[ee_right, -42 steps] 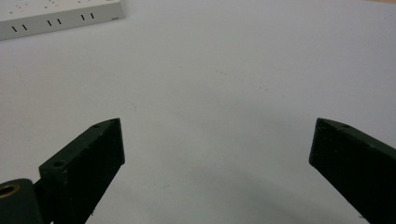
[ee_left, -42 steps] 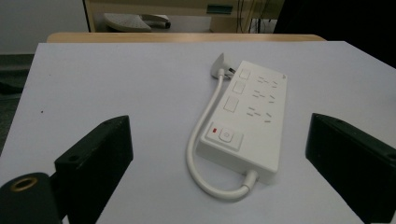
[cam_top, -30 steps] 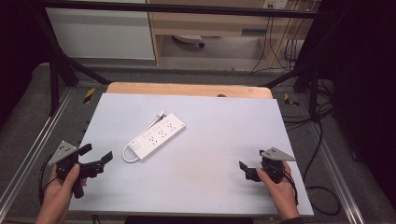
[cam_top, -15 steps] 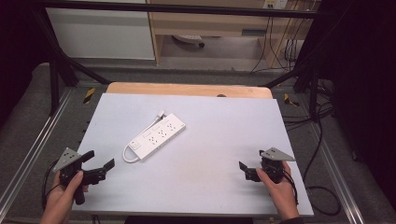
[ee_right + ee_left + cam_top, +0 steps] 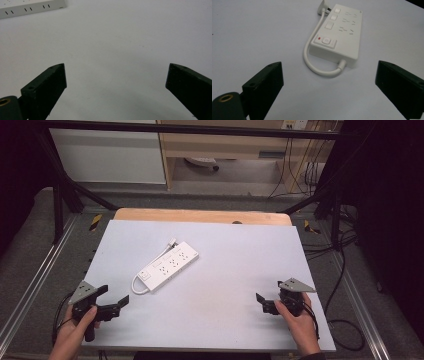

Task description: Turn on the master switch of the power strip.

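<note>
White table (image 5: 225,320) on a wooden top, dark floor and cables around. Left gripper (image 5: 114,301) at the near left corner, jaws spread wide, holding nothing, aimed at the power strip (image 5: 169,265). Right gripper (image 5: 267,301) at the near right, jaws likewise released and empty over bare surface. Strip lying flat and diagonal left of centre, well apart from both grippers, switch end and looped white cord (image 5: 315,67) towards the left gripper.
</note>
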`<state>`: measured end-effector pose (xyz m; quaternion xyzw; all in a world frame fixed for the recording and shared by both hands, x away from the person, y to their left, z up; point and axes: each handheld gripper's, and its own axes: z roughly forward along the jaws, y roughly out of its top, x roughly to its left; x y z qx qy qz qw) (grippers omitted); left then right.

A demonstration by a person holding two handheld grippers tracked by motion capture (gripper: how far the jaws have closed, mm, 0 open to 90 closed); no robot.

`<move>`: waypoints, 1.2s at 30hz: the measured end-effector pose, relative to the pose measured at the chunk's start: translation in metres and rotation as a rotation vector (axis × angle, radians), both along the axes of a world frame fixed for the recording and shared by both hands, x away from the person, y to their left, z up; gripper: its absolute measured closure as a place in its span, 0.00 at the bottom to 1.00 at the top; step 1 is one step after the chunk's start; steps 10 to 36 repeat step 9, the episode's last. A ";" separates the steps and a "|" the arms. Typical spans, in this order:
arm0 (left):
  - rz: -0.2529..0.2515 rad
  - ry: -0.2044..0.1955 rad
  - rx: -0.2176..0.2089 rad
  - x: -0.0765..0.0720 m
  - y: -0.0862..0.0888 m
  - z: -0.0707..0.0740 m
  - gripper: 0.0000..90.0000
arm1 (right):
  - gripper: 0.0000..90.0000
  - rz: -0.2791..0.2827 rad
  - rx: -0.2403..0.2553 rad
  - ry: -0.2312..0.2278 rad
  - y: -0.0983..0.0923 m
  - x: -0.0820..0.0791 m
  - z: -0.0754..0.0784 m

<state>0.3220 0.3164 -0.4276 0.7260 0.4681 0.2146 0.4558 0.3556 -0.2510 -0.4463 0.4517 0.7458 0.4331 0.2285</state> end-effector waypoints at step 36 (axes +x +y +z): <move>-0.052 0.035 0.049 0.002 -0.015 -0.009 0.09 | 0.03 -0.027 -0.057 0.049 0.002 0.007 -0.009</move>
